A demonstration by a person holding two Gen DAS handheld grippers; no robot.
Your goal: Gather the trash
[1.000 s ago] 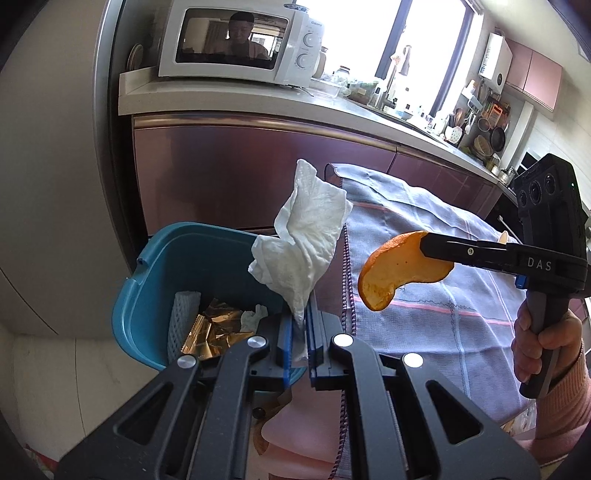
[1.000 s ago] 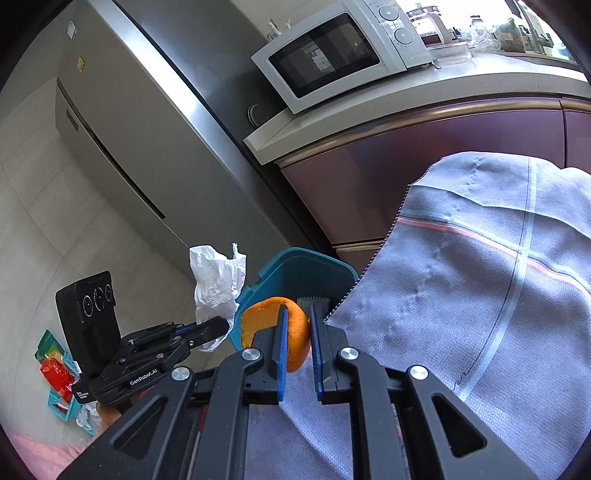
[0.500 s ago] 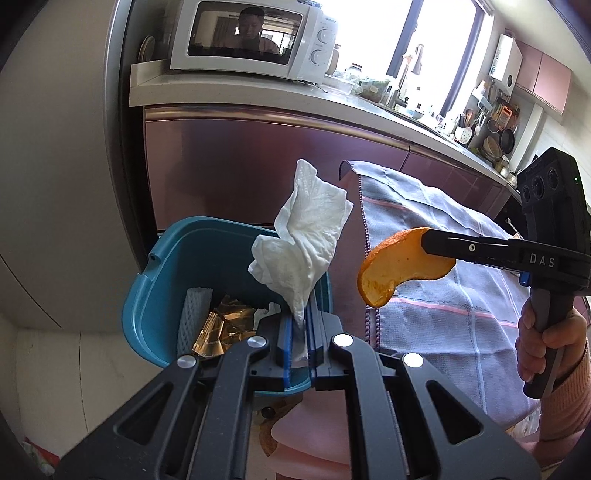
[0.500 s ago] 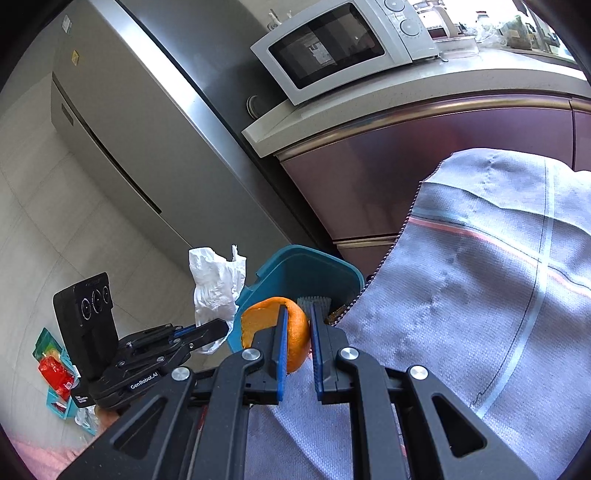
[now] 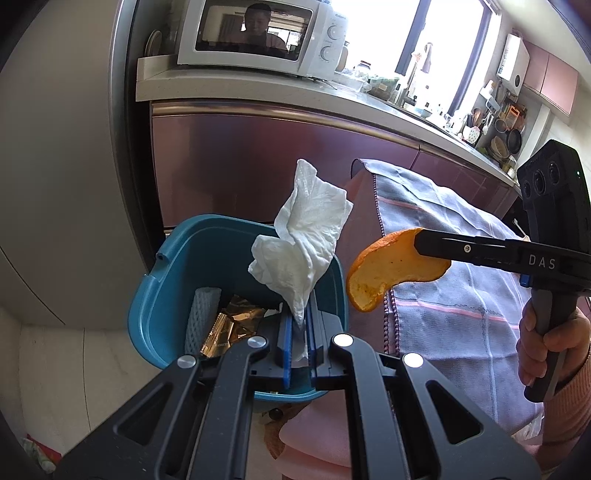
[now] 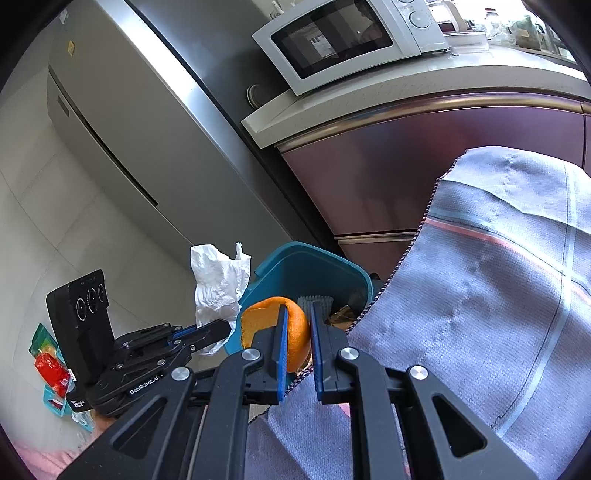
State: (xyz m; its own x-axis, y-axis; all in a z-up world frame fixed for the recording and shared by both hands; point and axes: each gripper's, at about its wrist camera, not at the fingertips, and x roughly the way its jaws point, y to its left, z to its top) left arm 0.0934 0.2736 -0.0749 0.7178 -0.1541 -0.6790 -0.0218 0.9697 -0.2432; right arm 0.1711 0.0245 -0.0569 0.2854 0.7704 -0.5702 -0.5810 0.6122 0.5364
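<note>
A teal trash bin [image 5: 177, 273] [image 6: 295, 273] stands on the floor beside the cloth-covered table. Inside it lie a white foam net [image 5: 201, 314] and gold foil wrappers [image 5: 232, 325]. My left gripper [image 5: 300, 325] is shut on a crumpled white tissue [image 5: 306, 240], held above the bin's near rim. My right gripper [image 6: 297, 325] is shut on a curved orange peel [image 6: 295, 332] [image 5: 388, 269], held over the table edge just right of the bin. The left gripper [image 6: 218, 328] with the tissue [image 6: 218, 280] shows at the left of the right wrist view.
A grey-blue checked cloth [image 5: 461, 288] [image 6: 498, 295] drapes the table. Maroon cabinets [image 5: 258, 158] and a counter with a white microwave [image 5: 258, 33] stand behind the bin, a steel fridge [image 6: 147, 129] to the left. Colourful packets [image 6: 48, 365] lie on the floor. A pink stool [image 5: 317, 439] sits below.
The bin and the kitchen have drifted right in the left wrist view, and the bin stands a little nearer in the right wrist view. Both grips are unchanged.
</note>
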